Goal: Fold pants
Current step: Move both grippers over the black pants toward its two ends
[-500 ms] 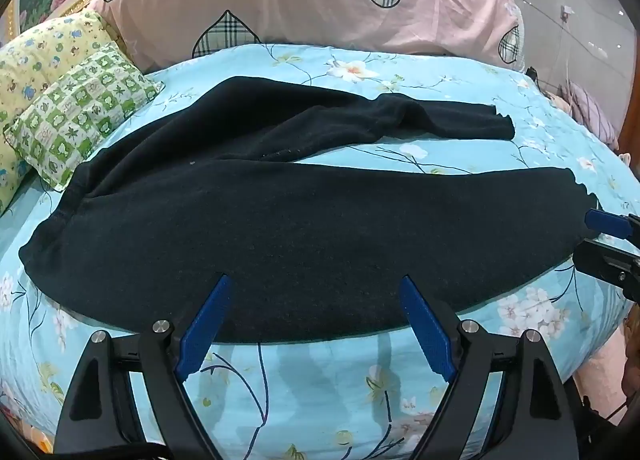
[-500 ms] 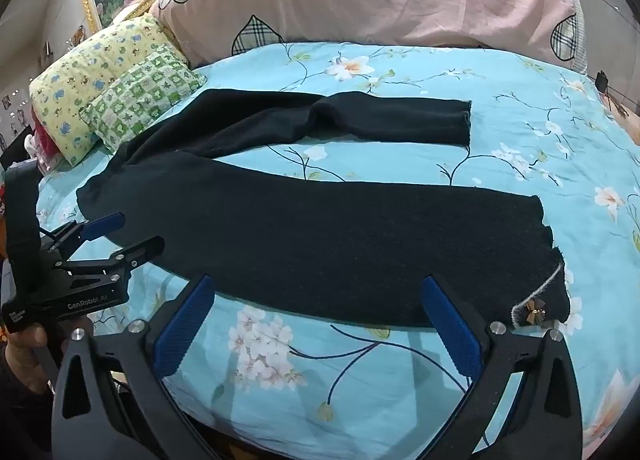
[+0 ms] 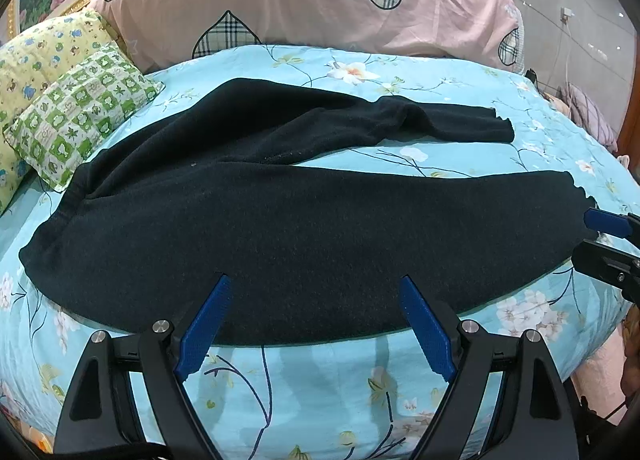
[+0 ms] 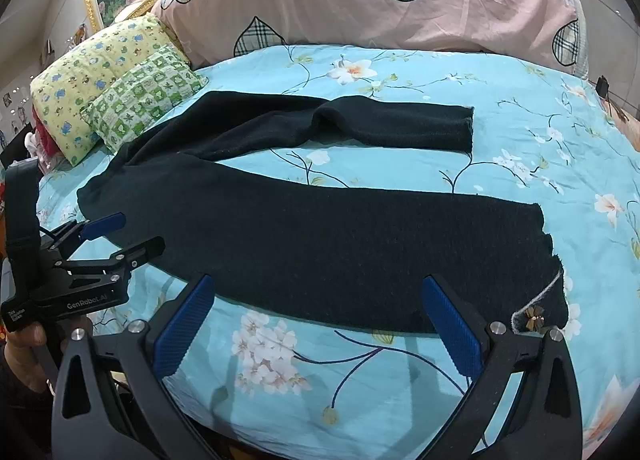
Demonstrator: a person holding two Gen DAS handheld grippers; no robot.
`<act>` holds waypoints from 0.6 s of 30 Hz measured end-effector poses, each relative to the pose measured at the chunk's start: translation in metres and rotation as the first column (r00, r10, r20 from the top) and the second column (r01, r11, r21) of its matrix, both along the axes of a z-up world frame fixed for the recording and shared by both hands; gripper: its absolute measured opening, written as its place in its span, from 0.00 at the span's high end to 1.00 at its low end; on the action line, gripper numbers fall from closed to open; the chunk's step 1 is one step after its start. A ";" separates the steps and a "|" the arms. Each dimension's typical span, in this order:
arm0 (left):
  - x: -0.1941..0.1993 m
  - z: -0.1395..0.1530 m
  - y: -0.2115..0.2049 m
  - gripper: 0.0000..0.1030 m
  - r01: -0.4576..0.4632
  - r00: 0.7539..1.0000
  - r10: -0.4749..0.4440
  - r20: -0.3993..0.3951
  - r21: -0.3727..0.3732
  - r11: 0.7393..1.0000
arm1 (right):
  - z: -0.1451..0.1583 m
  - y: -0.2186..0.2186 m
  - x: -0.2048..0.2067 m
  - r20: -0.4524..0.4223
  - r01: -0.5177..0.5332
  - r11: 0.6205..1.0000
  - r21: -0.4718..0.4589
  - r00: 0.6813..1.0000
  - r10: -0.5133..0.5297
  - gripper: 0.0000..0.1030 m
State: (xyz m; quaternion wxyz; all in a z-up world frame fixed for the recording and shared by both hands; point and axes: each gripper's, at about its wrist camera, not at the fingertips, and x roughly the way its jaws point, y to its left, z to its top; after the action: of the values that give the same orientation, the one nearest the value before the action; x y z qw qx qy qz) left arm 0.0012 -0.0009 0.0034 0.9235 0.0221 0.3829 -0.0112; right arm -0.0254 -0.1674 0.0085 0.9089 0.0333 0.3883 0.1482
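Left wrist view: black pants (image 3: 304, 227) lie spread flat across the floral bedsheet (image 3: 320, 388), legs pointing right, waistband left. Left gripper (image 3: 316, 288) and right gripper (image 4: 320, 288) hover at the near leg's near edge, jaws spread wide, grasping nothing.

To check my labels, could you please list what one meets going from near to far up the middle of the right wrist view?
Right gripper → near pant leg → bare sheet → far pant leg → pink pillow.
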 end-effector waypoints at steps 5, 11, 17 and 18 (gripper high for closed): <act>0.000 0.001 -0.001 0.16 0.003 1.000 -0.003 -0.001 0.003 1.000 | 0.005 0.007 0.003 -0.002 -0.004 1.000 0.002 1.000 0.004 0.00; 0.000 0.001 -0.001 0.16 0.010 1.000 -0.010 -0.016 0.006 1.000 | 0.004 0.008 0.001 0.002 -0.005 1.000 0.005 1.000 0.005 0.00; 0.002 0.000 0.000 0.16 0.020 0.999 -0.019 -0.036 0.013 1.000 | 0.005 0.009 0.002 0.006 -0.005 1.000 0.008 1.000 0.005 0.00; 0.002 0.000 -0.001 0.16 0.023 0.999 -0.022 -0.043 0.015 1.000 | 0.004 0.008 0.000 0.007 -0.005 1.000 0.007 1.000 0.005 0.00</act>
State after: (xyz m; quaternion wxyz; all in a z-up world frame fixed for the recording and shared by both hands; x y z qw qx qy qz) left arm 0.0030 -0.0014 0.0033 0.9147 0.0331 0.4023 -0.0191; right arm -0.0250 -0.1593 0.0126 0.9098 0.0349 0.3847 0.1520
